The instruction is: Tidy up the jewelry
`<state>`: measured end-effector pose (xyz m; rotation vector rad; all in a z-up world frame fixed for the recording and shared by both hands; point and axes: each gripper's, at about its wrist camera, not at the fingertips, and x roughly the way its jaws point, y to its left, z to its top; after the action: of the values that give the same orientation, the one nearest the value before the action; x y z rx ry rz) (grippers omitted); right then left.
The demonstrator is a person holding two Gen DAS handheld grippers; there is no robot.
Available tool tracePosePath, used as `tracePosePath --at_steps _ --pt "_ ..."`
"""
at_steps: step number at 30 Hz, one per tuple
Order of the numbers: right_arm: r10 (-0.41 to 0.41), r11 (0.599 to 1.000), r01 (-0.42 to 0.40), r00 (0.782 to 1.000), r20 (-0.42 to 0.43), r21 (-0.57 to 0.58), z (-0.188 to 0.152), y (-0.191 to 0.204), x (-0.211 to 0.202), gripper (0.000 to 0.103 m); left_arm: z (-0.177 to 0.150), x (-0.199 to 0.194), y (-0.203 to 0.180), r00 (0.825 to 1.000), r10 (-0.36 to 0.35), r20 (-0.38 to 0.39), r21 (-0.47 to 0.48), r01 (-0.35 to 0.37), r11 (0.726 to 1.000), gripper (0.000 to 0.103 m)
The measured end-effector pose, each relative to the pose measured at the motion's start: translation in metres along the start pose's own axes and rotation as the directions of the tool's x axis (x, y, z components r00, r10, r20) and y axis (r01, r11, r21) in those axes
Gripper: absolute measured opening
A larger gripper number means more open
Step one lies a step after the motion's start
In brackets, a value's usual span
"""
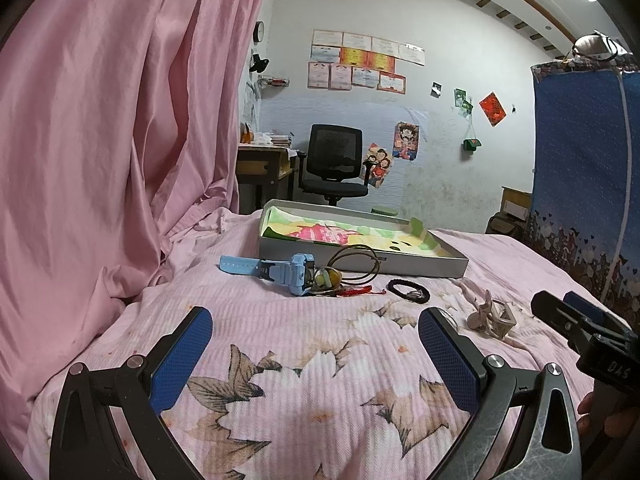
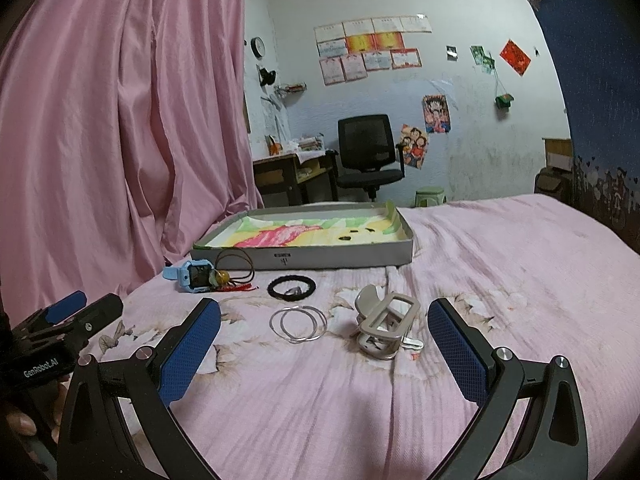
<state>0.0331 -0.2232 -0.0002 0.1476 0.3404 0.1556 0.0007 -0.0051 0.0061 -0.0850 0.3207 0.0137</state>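
Pink floral bed (image 2: 500,264) carries everything. Right tongs (image 2: 324,344) gape wide, empty, with the beige hair clip (image 2: 384,326) and silver hoops (image 2: 298,324) lying straight ahead between the fingers. Left tongs (image 1: 316,350) also spread, empty, farther off. Tray (image 2: 340,258) sits behind.

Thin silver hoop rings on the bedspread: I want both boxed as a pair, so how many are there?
2. Both silver hoops lie overlapping on the bedspread, between the black hair tie and the right gripper, left of the claw clip. None other shows.
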Motion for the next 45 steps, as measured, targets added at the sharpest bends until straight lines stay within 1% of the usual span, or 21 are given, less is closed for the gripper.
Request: tracePosePath --at_steps 6,9,16,19,20,21,22,24,26,27,28,29,31,32,33,34,36,39,42,45 --pt "-0.032 0.999 0.033 0.999 -0.033 0.0 0.005 -0.005 0.006 0.102 0.008 0.01 0.005 1.0 -0.004 -0.027 -0.026 0.003 1.0 0.103" --pt "-0.054 0.998 0.054 0.997 -0.051 -0.009 0.011 -0.01 0.008 0.102 0.013 0.02 0.004 0.997 -0.03 -0.066 -0.042 0.027 0.999 0.103" --pt "-0.087 0.995 0.082 0.992 -0.092 -0.05 0.027 -0.028 0.024 0.102 0.018 0.042 -0.009 0.991 -0.066 -0.119 -0.024 0.064 0.998 0.103" --pt "-0.091 0.994 0.083 0.99 -0.112 -0.073 0.034 -0.037 0.034 0.102 0.02 0.053 -0.012 0.984 -0.096 -0.152 -0.052 0.089 0.995 0.103" --pt "-0.081 0.995 0.072 0.989 -0.126 -0.075 0.036 -0.039 0.038 0.102 0.021 0.057 -0.013 0.979 -0.116 -0.166 -0.065 0.106 0.992 0.102" --pt "-0.067 0.996 0.057 0.987 -0.143 -0.074 0.037 -0.042 0.042 0.102 0.022 0.062 -0.016 0.975 -0.136 -0.176 -0.075 0.125 0.989 0.099" --pt "-0.057 0.996 0.046 0.986 -0.16 -0.073 0.037 -0.046 0.046 0.102 0.023 0.065 -0.018 0.972 -0.149 -0.183 -0.078 0.137 0.988 0.093" --pt "-0.041 0.997 0.028 0.981 -0.191 -0.069 0.036 -0.049 0.055 0.101 0.024 0.075 -0.026 0.958 -0.193 -0.213 -0.078 0.18 0.981 0.085" --pt "-0.025 0.997 0.01 0.977 -0.212 -0.072 0.033 -0.052 0.062 0.093 0.023 0.083 -0.036 0.941 -0.235 -0.243 -0.064 0.226 0.972 0.076" --pt "-0.019 0.997 0.001 0.972 -0.232 -0.076 0.031 -0.052 0.066 0.084 0.022 0.089 -0.042 0.932 -0.251 -0.261 -0.053 0.245 0.968 0.068" --pt "-0.009 0.997 -0.011 0.968 -0.25 -0.075 0.03 -0.053 0.07 0.077 0.022 0.092 -0.046 0.926 -0.26 -0.275 -0.046 0.258 0.965 0.062" --pt "0.003 0.997 -0.021 0.964 -0.267 -0.068 0.028 -0.054 0.074 0.075 0.021 0.097 -0.052 0.916 -0.273 -0.294 -0.041 0.273 0.961 0.059" --pt "0.024 0.998 -0.039 0.954 -0.298 -0.045 0.024 -0.058 0.081 0.074 0.018 0.106 -0.061 0.895 -0.298 -0.333 -0.04 0.303 0.952 0.049" --pt "0.032 0.998 -0.046 0.951 -0.309 -0.037 0.022 -0.059 0.084 0.073 0.017 0.111 -0.065 0.881 -0.312 -0.355 -0.04 0.319 0.947 0.047" --pt "0.042 0.998 -0.053 0.945 -0.326 -0.026 0.019 -0.06 0.087 0.071 0.015 0.116 -0.068 0.872 -0.317 -0.374 -0.039 0.327 0.944 0.042" --pt "0.048 0.998 -0.058 0.94 -0.337 -0.021 0.017 -0.061 0.09 0.069 0.014 0.123 -0.073 0.857 -0.32 -0.404 -0.038 0.334 0.942 0.036" --pt "0.058 0.997 -0.07 0.931 -0.36 -0.02 0.012 -0.06 0.097 0.065 0.01 0.133 -0.079 0.832 -0.328 -0.448 -0.042 0.347 0.937 0.032" --pt "0.067 0.996 -0.081 0.918 -0.391 -0.02 0.007 -0.058 0.104 0.059 0.005 0.143 -0.084 0.807 -0.332 -0.489 -0.044 0.357 0.933 0.03" --pt "0.082 0.995 -0.097 0.904 -0.42 -0.014 0.004 -0.058 0.111 0.056 0.002 0.152 -0.087 0.784 -0.336 -0.521 -0.057 0.361 0.931 0.029" --pt "0.094 0.994 -0.106 0.895 -0.436 -0.003 0.002 -0.058 0.116 0.054 -0.001 0.161 -0.089 0.759 -0.341 -0.554 -0.072 0.364 0.928 0.029"
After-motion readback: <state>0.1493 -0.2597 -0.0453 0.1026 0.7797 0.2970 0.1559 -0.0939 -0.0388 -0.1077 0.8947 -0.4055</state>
